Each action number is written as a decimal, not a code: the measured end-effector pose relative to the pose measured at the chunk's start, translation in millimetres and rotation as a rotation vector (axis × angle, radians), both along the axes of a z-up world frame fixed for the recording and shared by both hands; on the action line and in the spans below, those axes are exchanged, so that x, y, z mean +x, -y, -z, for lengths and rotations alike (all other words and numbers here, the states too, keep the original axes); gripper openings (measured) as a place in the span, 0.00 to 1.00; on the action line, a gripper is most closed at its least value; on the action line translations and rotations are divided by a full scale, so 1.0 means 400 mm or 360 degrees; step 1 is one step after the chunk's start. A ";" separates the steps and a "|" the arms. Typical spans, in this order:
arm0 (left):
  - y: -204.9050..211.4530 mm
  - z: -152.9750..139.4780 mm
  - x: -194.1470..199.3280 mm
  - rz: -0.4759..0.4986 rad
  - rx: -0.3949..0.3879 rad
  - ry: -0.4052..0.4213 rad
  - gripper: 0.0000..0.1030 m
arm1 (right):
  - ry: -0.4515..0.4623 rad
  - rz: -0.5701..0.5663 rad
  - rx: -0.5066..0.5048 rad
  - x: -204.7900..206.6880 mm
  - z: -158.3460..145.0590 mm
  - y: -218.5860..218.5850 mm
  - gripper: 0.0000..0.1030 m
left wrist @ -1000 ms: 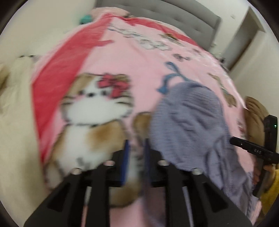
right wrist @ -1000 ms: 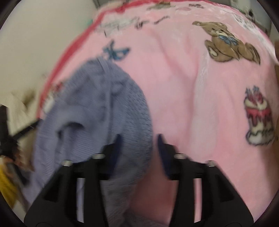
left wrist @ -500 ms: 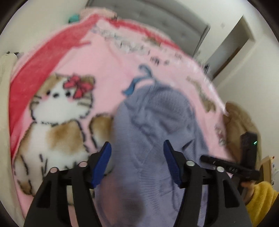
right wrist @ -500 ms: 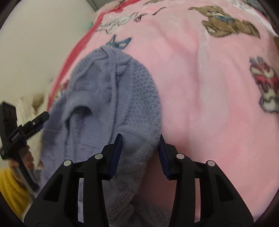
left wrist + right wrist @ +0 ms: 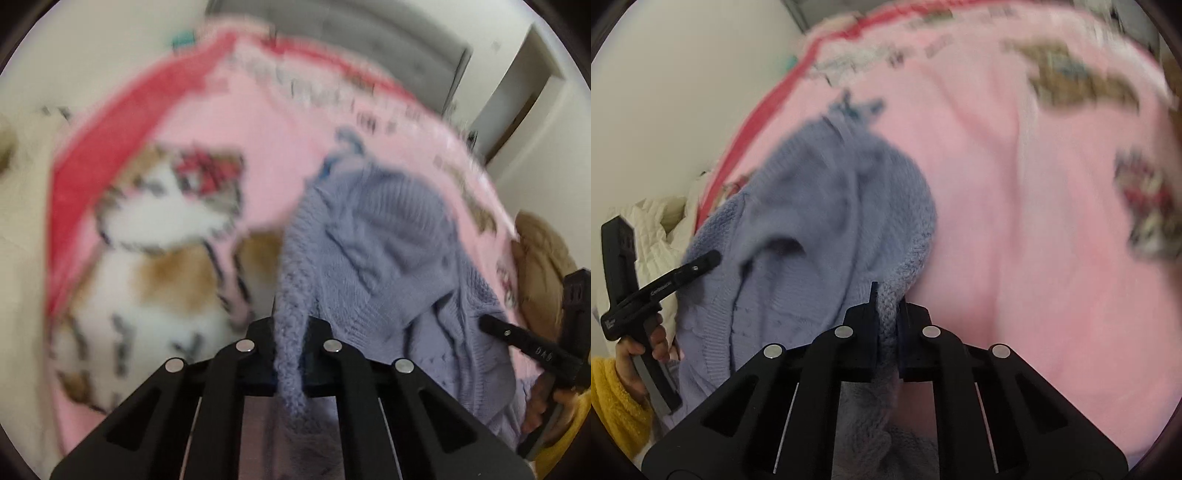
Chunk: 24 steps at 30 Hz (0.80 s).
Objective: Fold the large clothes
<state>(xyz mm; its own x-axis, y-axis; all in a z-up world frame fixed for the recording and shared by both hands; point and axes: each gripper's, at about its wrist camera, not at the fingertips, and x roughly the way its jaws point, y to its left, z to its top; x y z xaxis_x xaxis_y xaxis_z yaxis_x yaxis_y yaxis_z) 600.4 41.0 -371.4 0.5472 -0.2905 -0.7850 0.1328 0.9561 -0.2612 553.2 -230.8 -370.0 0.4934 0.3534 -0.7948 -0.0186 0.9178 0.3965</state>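
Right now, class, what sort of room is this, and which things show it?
Most likely a bedroom: a pink fleece blanket with cartoon animals covers a bed, a grey padded headboard stands behind it, and a lilac knitted sweater lies on top.

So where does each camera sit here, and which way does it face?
Left wrist: on the left hand-held gripper, looking down at the lavender sweater it pinches; a yellow sleeve at right.
Right wrist: on the right hand-held gripper, pinching the sweater's other edge.
Shared: sweater, pink blanket, each other's gripper.
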 end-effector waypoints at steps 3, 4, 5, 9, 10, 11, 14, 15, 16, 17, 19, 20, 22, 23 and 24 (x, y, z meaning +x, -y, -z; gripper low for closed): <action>-0.065 0.041 -0.021 -0.0129 -0.0038 -0.0083 0.06 | -0.0044 -0.0023 -0.0061 0.013 -0.016 0.011 0.06; -0.073 0.064 -0.022 -0.0146 -0.0025 -0.0140 0.06 | -0.0085 -0.0031 -0.0077 0.021 -0.002 0.013 0.06; -0.085 0.087 -0.023 -0.0165 -0.0036 -0.0190 0.06 | -0.0133 -0.0042 -0.0117 0.024 0.017 0.012 0.06; -0.085 0.080 -0.008 -0.0108 -0.0090 -0.0197 0.10 | -0.0200 -0.0122 -0.0221 0.020 0.070 -0.014 0.07; -0.075 0.073 -0.003 -0.0068 -0.0066 -0.0192 0.17 | -0.0163 -0.0128 -0.0211 0.018 0.060 -0.014 0.09; -0.070 0.060 0.003 -0.0018 -0.0030 -0.0176 0.33 | -0.0137 -0.0137 -0.0165 0.015 0.050 -0.009 0.11; -0.085 0.000 0.004 0.0014 0.0000 -0.0058 0.73 | -0.0018 -0.0074 -0.0082 0.015 0.003 0.026 0.23; -0.095 -0.024 0.007 0.0006 -0.0018 -0.0009 0.76 | 0.0028 -0.0050 -0.0062 0.026 -0.015 0.043 0.29; -0.106 -0.046 0.019 0.0000 -0.0034 0.0037 0.77 | 0.0060 -0.0041 -0.0054 0.041 -0.025 0.058 0.34; -0.106 -0.058 0.044 -0.0001 -0.0027 0.0044 0.77 | 0.0069 -0.0038 -0.0057 0.058 -0.033 0.058 0.35; -0.091 -0.062 0.107 0.0041 0.0016 0.0018 0.77 | 0.0065 -0.0065 -0.0064 0.116 -0.041 0.059 0.35; -0.070 -0.055 0.146 0.0084 0.0063 -0.0010 0.77 | 0.0057 -0.0084 -0.0092 0.152 -0.041 0.051 0.36; -0.040 -0.023 0.200 0.0136 0.0067 -0.0136 0.77 | -0.0006 -0.0130 -0.0098 0.213 -0.029 0.026 0.42; -0.023 0.001 0.226 0.0155 0.0070 -0.0248 0.77 | -0.0037 -0.0147 -0.0076 0.225 -0.022 0.020 0.42; -0.008 0.025 0.246 0.0166 0.0087 -0.0334 0.77 | -0.0063 -0.0168 -0.0050 0.240 -0.016 0.007 0.42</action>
